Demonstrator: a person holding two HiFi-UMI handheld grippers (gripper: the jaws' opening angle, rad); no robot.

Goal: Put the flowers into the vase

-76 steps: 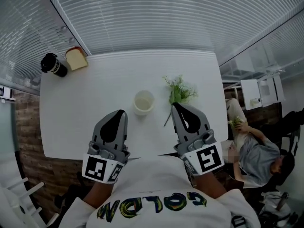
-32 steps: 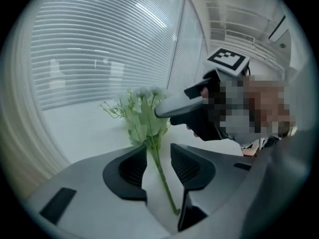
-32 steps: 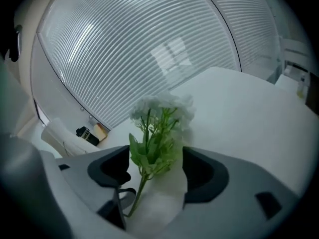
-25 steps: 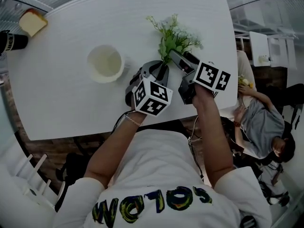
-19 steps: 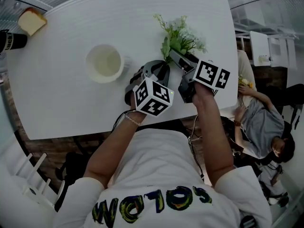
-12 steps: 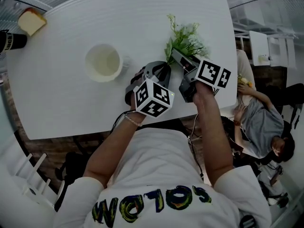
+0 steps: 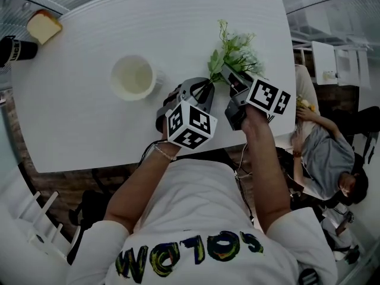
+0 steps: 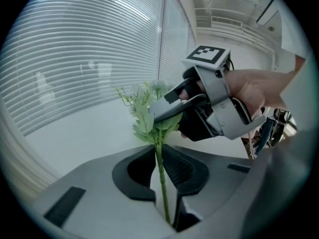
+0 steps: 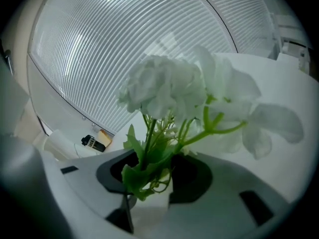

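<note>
I am holding my left claw [image 7: 200, 89] nearly closed, pinching the thin green stem [image 8: 160, 178] of the flowers [image 7: 234, 46]. The stem is running up between the pads and out past the tips, where the leaves are spreading. My right claw [image 7: 228, 74] is sitting just to the right of the left one, reaching into the same bunch a little further along. Its jaws have just been closing and are standing about half apart, with leaves [image 9: 139, 173] and several thin stems between them. The white blooms [image 9: 164, 86] are filling the space just beyond its tips. I am seeing a gap between the pads there, though the foliage is crowding the view, so the pads are probably not squeezing anything yet. The vase [image 7: 134, 78] is standing upright on the table [image 7: 89, 129], off to the left of my left claw and well clear of the flowers. Far off to the left, beyond the vase, a piece of bread [image 7: 44, 27] and a black can [image 7: 16, 49] are lying by the table's corner.
</note>
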